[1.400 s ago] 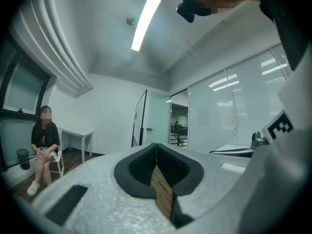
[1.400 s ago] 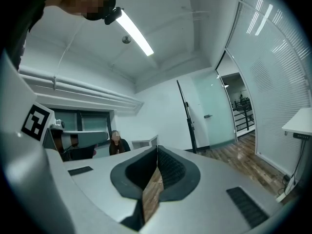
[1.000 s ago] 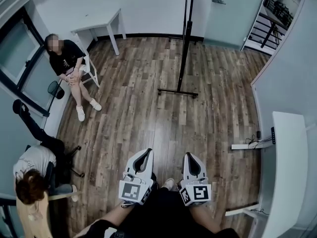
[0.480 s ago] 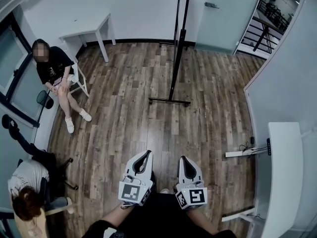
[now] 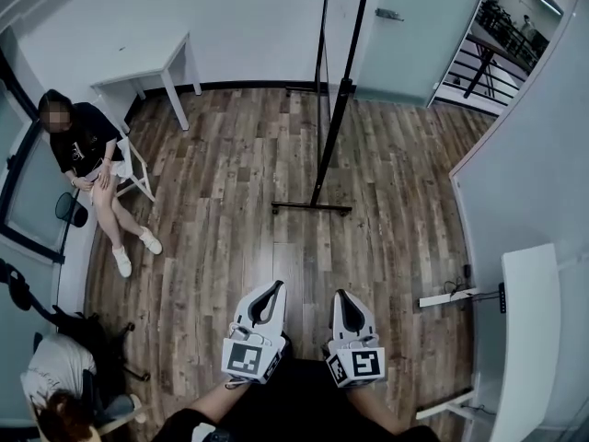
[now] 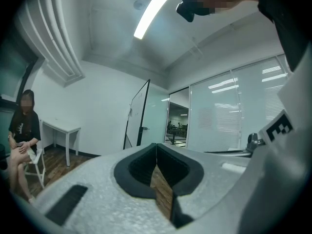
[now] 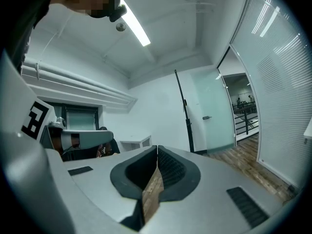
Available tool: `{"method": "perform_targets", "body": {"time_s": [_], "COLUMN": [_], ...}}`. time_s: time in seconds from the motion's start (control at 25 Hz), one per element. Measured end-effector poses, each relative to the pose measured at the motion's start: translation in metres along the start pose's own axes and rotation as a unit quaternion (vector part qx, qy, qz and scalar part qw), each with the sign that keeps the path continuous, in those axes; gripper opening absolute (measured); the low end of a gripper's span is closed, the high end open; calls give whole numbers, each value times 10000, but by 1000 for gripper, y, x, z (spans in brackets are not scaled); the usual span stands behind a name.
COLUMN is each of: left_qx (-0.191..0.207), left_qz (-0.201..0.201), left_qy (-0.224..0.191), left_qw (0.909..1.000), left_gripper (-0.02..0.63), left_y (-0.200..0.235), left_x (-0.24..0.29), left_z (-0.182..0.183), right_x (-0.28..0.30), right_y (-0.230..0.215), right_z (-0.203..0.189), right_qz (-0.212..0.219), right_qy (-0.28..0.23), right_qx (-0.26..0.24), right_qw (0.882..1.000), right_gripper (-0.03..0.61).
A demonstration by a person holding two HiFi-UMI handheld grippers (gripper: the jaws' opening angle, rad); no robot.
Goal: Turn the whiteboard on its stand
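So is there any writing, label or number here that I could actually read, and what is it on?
No readable words or numbers anywhere.
left hand-held gripper: a square black-and-white marker pattern, not text.
right hand-held gripper: the same kind of marker pattern, not text.
whiteboard: seen almost edge-on, no writing visible.

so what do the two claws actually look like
The left claw and right claw match: pale grey speckled shells tapering to a tip, with a black ribbed lining round a teardrop opening. Each carries a white cube printed with black square markers at the back. No cables show. The person's clothes are black.
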State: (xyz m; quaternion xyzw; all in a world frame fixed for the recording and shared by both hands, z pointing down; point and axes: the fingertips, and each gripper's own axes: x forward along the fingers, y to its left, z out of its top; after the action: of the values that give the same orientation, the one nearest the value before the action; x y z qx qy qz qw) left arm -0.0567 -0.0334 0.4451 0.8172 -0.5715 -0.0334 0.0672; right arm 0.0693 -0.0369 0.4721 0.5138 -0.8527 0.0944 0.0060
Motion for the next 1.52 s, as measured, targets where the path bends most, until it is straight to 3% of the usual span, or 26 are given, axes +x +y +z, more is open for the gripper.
{"method": "perform_targets", "body": {"time_s": [0.32,0.64,1.52], "left_qx": [30,-135,24], "left_qz": [-112,-269,-197], "left_qy": [124,78,20], "left_qw": [9999,9995,9998], "left_gripper": [17,17,17], "left_y": [73,100,151], "left_x": [52,97,334], "left_z": [12,10,30], "right_x": [96,159,392], "right_y": [7,-11,-177], "right_z": [5,9,44], "right_qz": [-150,-254,-446], "right_qy": [-63,12,56], "right_qx": [49,20,-137], "right_qw": [9999,9997,9989], "right_gripper": [14,15,17]}}
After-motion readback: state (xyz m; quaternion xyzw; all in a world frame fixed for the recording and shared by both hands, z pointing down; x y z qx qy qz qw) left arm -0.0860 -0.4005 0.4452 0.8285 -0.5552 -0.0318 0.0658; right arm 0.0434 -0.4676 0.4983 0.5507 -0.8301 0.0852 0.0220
